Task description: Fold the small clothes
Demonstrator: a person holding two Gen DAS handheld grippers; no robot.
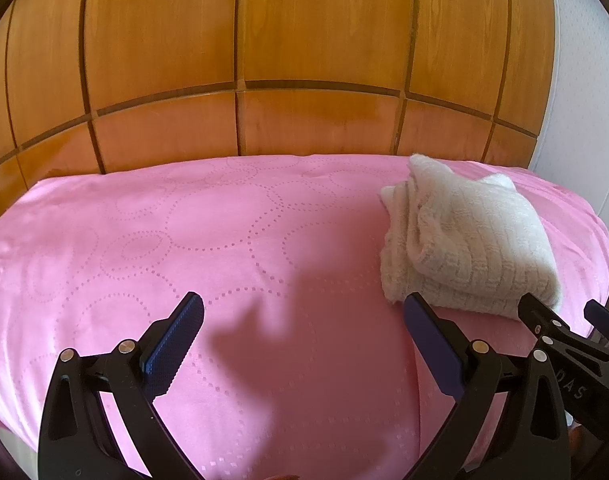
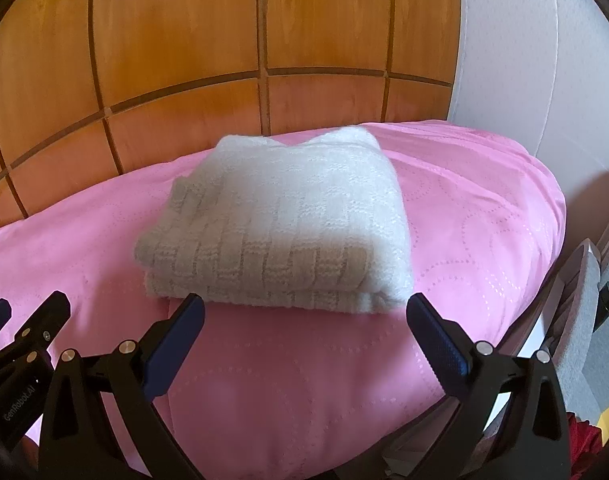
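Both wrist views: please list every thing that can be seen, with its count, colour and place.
knitted garment: one, cream-white, folded, lying on the pink cover, towards its right side.
pink cover: one, pink with dotted circles, spread over the surface below both grippers.
wooden panels: several, orange-brown, standing behind the cover.
wall: one, white, at the right.
left gripper: one, black with blue pads, jaws open, over bare cover.
right gripper: one, black with blue pads, jaws open, just before the garment.
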